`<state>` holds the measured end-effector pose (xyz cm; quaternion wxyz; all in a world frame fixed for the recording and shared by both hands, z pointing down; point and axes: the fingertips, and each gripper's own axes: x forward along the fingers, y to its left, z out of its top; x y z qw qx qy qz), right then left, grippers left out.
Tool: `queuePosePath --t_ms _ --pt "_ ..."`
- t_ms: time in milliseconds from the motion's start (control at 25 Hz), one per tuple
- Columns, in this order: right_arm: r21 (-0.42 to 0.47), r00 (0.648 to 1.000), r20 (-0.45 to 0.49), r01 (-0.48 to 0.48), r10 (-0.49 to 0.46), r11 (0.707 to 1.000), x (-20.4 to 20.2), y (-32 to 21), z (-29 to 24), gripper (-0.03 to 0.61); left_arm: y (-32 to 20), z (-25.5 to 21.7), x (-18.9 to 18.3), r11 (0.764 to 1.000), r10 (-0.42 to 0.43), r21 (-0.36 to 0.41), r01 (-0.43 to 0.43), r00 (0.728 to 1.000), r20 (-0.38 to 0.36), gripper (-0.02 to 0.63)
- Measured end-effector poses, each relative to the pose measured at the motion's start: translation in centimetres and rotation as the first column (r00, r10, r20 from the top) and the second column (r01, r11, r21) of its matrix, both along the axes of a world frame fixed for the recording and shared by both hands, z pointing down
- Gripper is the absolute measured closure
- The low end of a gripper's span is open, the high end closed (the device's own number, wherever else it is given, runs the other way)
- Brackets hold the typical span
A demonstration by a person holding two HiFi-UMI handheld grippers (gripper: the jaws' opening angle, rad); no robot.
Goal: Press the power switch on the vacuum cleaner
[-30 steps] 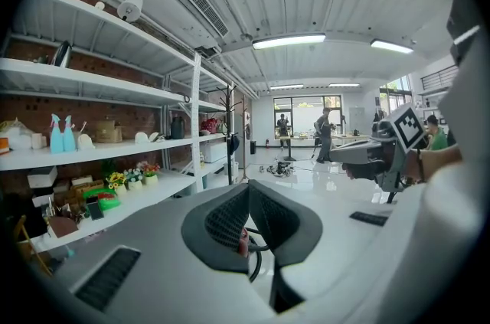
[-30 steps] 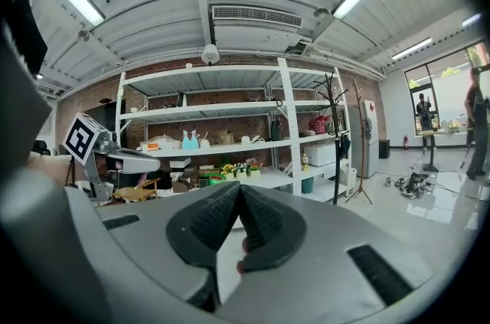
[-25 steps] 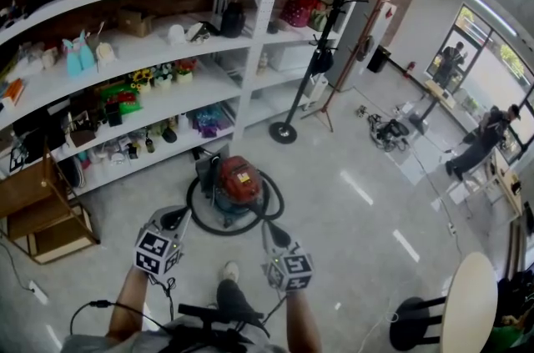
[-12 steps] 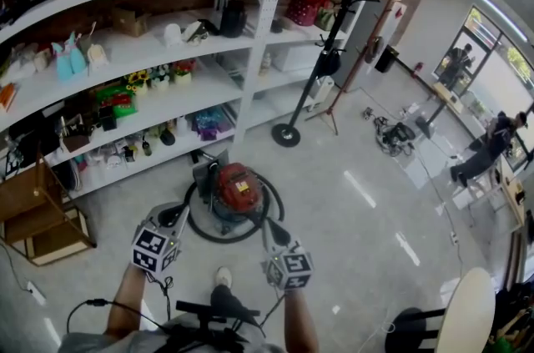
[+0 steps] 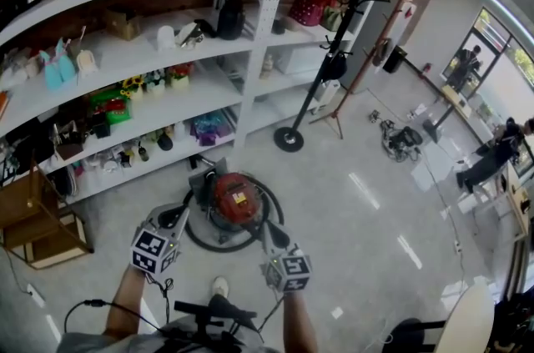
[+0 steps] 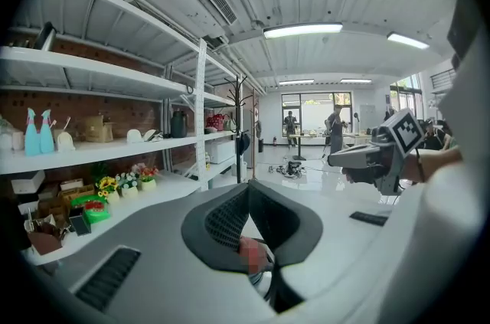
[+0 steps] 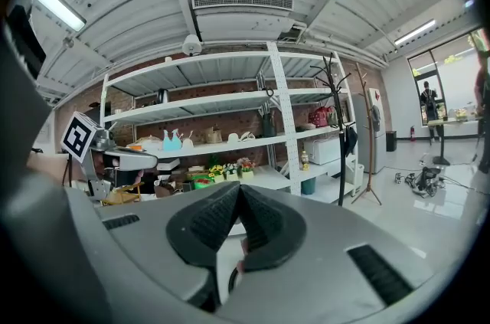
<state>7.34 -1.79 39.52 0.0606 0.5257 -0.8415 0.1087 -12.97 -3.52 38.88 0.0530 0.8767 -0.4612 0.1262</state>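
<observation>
The red vacuum cleaner (image 5: pixel 234 198) stands on the pale floor in front of the shelves, with its black hose (image 5: pixel 204 236) looped round it. In the head view my left gripper (image 5: pixel 175 216) hangs just left of it and my right gripper (image 5: pixel 272 231) just right of it, both above the hose loop and apart from the machine. Each gripper view shows the ribbed pads meeting at the tip, with nothing between them: left gripper (image 6: pixel 248 188), right gripper (image 7: pixel 238 188). A sliver of red shows below the left jaws. No switch can be made out.
White shelving (image 5: pixel 167 51) full of small items runs behind the vacuum. A black coat stand (image 5: pixel 289 138) is at its right, a wooden crate (image 5: pixel 33 219) at the left. A round table (image 5: pixel 471 311) and a stool (image 5: pixel 415 333) sit at the lower right. People (image 5: pixel 492 155) stand far right.
The view has drifted toward the shelves, so the vacuum sits slightly lower in the picture. Both grippers hold much the same place beside it. The shoe below has shifted.
</observation>
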Motion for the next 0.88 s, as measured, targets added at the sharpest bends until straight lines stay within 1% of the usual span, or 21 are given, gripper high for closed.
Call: queuePosePath --t_ms 320,680,880 --pt "-0.035 1.0 0.016 0.015 -0.014 0.999 1.8 -5.0 0.9 0.566 -4.8 0.6 2.0 1.0 -0.007 -0.016 0.007 1.0 0.0 0.607" --pt "-0.047 0.999 0.013 0.039 -0.038 0.998 3.3 -10.2 1.5 0.566 -9.5 1.2 3.4 0.999 -0.032 -0.018 0.033 0.999 0.013 0.607" --pt "-0.044 0.998 0.023 0.054 -0.053 0.998 3.6 -12.1 1.4 0.566 -11.3 1.3 3.8 0.999 -0.039 -0.023 0.04 0.999 0.024 0.607"
